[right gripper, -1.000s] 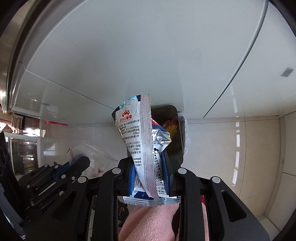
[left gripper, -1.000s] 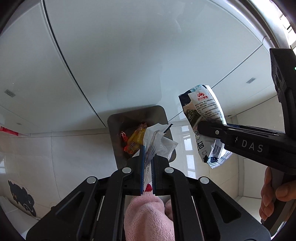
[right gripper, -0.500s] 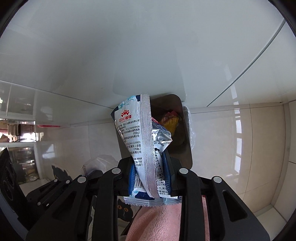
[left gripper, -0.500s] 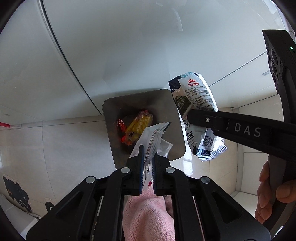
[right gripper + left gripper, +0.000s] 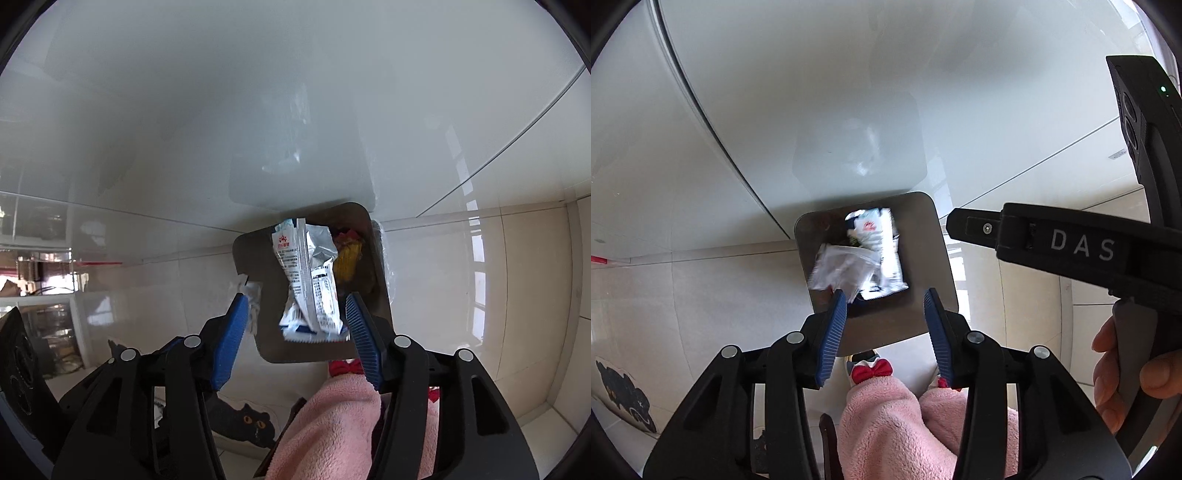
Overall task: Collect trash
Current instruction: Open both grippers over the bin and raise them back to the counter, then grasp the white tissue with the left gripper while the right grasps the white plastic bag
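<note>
A dark square trash bin [image 5: 934, 266] stands on the tiled floor below both grippers; it also shows in the right wrist view [image 5: 255, 258]. My left gripper [image 5: 884, 299] is open above it, and a crumpled white wrapper [image 5: 846, 269] falls blurred just off its left finger. My right gripper [image 5: 295, 302] is open too, and a blue-and-white snack packet [image 5: 308, 280] drops from between its fingers into the bin. That packet also shows in the left wrist view [image 5: 882, 243]. Yellow and red trash [image 5: 349, 254] lies inside the bin.
Glossy white cabinet fronts [image 5: 812, 92] rise behind the bin. The right gripper's body [image 5: 1082, 247] reaches in from the right of the left wrist view. A black cat mat [image 5: 245, 424] lies on the floor. Pink fleece legs and red-bow slippers [image 5: 871, 369] stand below.
Both grippers have opened and let go of their wrappers, which now fall into the bin. Both grippers have moved closer over the bin.
</note>
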Available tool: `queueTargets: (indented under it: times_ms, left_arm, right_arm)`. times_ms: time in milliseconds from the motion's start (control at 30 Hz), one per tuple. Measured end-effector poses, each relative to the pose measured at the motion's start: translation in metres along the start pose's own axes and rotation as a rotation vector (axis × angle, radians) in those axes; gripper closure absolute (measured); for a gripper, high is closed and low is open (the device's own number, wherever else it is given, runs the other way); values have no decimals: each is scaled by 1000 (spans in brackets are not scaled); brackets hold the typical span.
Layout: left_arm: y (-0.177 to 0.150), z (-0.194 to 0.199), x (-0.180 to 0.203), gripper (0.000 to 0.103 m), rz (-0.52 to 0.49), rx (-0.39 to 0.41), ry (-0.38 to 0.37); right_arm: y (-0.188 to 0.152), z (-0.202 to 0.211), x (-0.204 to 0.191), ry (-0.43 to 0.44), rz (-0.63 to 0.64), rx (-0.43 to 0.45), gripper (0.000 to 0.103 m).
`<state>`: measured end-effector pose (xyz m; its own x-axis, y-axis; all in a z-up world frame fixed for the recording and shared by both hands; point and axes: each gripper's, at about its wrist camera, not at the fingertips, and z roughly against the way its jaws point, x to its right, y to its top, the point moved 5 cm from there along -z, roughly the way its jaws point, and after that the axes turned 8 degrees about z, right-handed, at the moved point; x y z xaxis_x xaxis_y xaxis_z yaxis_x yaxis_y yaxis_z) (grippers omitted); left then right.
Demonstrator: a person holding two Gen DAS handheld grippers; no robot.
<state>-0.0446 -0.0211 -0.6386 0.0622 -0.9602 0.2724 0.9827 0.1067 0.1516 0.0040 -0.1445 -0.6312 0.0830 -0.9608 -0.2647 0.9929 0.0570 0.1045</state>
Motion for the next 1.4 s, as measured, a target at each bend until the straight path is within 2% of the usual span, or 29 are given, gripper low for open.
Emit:
queueTargets:
  times_ms: [300, 333, 433, 533, 600, 633, 967, 1200, 1400]
  left_arm:
    - [-4, 41, 7, 41, 13, 30, 15]
    - [-1, 48, 8, 39, 18, 37, 15]
    - [3, 67, 8, 30, 29, 73, 13]
    - [5, 101, 16, 22, 32, 120, 15]
    - [6, 124, 22, 21, 34, 153, 10]
    - [8, 135, 26, 21, 35, 169, 7]
    - [44, 253, 56, 20, 47, 355, -17]
    - [83, 309, 69, 20, 19, 469, -17]
    - [121, 334, 70, 20, -23, 504, -4]
  right_arm:
    - [-4, 32, 9, -18, -20, 15, 34]
    - [-5, 39, 8, -19, -20, 20, 33]
    - [-8, 68, 8, -22, -8, 43, 22]
    - [-17, 102, 8, -17, 13, 76, 20]
    - [-21, 126, 8, -22, 24, 103, 9]
    - [-23, 139, 7, -28, 33, 121, 8]
    - [-13, 259, 1, 13, 97, 299, 3]
    - [25, 314, -5, -33, 138, 424, 3]
    - [67, 343, -18, -43, 143, 501, 3]
